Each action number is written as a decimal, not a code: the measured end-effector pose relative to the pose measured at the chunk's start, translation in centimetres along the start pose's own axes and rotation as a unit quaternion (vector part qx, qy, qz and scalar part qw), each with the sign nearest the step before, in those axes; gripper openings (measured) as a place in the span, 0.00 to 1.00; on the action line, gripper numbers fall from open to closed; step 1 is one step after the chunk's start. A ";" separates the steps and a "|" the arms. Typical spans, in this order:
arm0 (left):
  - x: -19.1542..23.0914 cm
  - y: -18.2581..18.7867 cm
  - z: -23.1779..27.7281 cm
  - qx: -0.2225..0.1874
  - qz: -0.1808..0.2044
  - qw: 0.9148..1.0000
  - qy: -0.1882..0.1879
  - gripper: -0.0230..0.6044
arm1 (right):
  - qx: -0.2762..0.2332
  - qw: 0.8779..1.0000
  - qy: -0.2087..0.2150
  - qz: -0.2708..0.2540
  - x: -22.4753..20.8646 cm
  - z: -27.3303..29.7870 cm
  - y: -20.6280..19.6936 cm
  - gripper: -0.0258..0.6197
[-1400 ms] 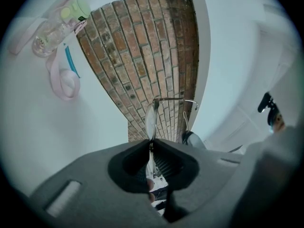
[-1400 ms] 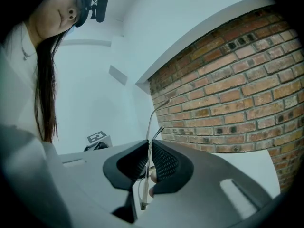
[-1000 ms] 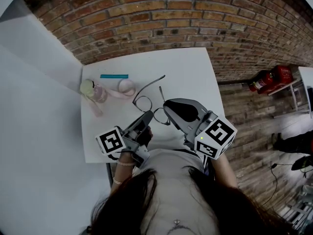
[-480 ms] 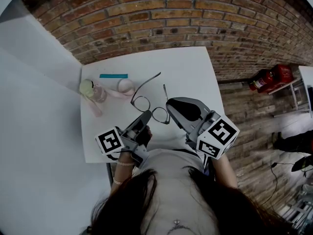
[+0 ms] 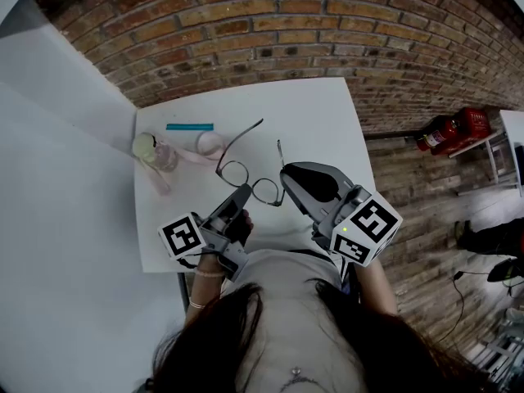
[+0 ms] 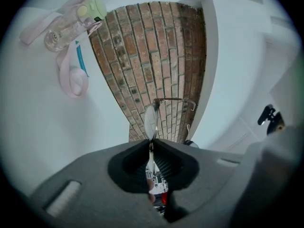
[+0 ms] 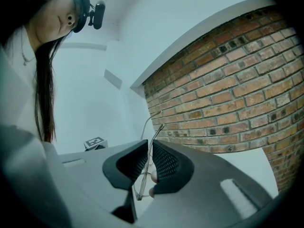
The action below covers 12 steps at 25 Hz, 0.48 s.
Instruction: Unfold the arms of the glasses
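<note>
Thin wire-framed glasses (image 5: 243, 173) hang just above the white table (image 5: 319, 121). My left gripper (image 5: 245, 191) is shut on the rim of one lens, seen edge-on in the left gripper view as the lens (image 6: 150, 119) rising from the closed jaws of the left gripper (image 6: 151, 144). My right gripper (image 5: 283, 178) is shut on one arm (image 5: 280, 151) of the glasses; in the right gripper view that arm (image 7: 156, 131) runs up out of the jaws of the right gripper (image 7: 148, 152). The other arm (image 5: 246, 134) sticks out toward the wall.
A small clear bottle with a pale green cap (image 5: 154, 151), a pink strap (image 5: 205, 147) and a teal stick (image 5: 190, 127) lie at the table's far left. A brick wall (image 5: 270, 23) stands behind. Red items (image 5: 454, 129) sit on the floor at the right.
The arm in my right gripper has swung outward, away from the lenses. The glasses have shifted a little to the left and farther from me.
</note>
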<state>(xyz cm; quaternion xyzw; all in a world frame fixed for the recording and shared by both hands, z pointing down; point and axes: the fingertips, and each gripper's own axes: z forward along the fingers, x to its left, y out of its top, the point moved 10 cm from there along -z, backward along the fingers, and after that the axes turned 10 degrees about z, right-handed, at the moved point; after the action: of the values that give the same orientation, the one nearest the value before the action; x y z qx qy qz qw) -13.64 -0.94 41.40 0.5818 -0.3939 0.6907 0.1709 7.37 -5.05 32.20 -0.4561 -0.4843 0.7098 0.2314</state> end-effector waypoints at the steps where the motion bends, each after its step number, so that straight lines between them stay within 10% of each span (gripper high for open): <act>1: 0.0 0.0 0.0 -0.001 0.000 1.000 0.000 0.07 | -0.001 1.000 0.000 0.000 0.0 0.0 0.0 0.10; 12: 0.2 0.2 -0.2 -0.011 -0.010 1.000 -0.004 0.07 | -0.008 1.000 -0.005 0.003 -0.1 -0.4 0.1 0.10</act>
<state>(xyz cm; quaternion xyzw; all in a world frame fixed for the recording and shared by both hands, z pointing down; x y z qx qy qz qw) -13.97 -0.91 41.49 0.5864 -0.3961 0.6826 0.1823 7.83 -5.02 32.09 -0.4557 -0.4899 0.7088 0.2235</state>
